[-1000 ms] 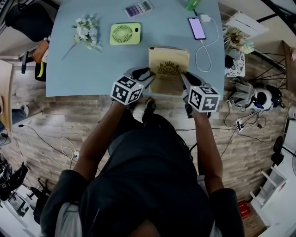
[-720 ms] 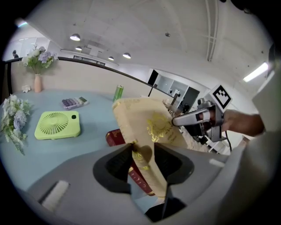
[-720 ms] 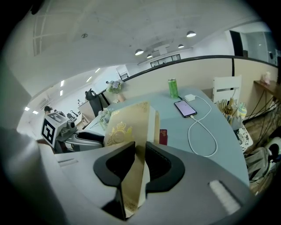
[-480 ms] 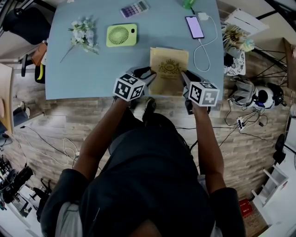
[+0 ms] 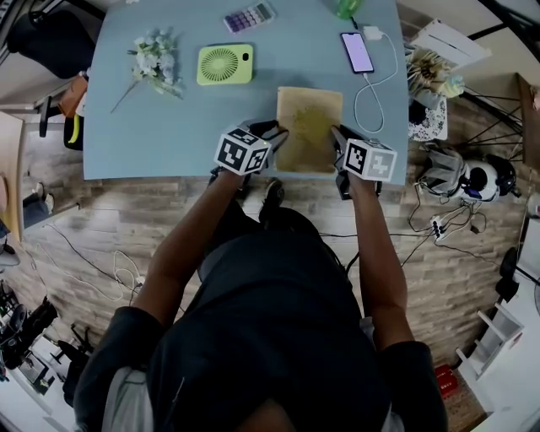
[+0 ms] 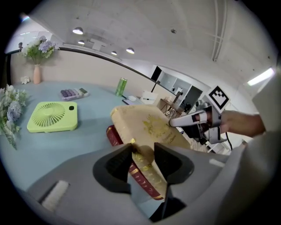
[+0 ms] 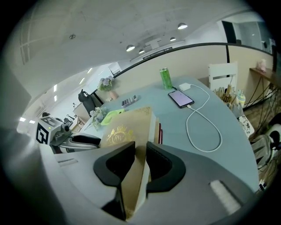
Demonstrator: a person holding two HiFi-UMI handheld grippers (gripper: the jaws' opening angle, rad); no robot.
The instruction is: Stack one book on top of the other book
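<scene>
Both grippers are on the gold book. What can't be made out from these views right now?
Red book: head view, covered by the gold book; left gripper view shows only its spine.
Contact between the two books: both gripper views, hidden by the jaws and the gold cover.
Gold book's emblem: head view, blurred.
Green can: head view, cut off by the top edge.

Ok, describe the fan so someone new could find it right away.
Look at the blue table. On its far half, between the flowers and the phone, lies the fan: a flat lime-green square with a round grille, unlike the upright green can.
</scene>
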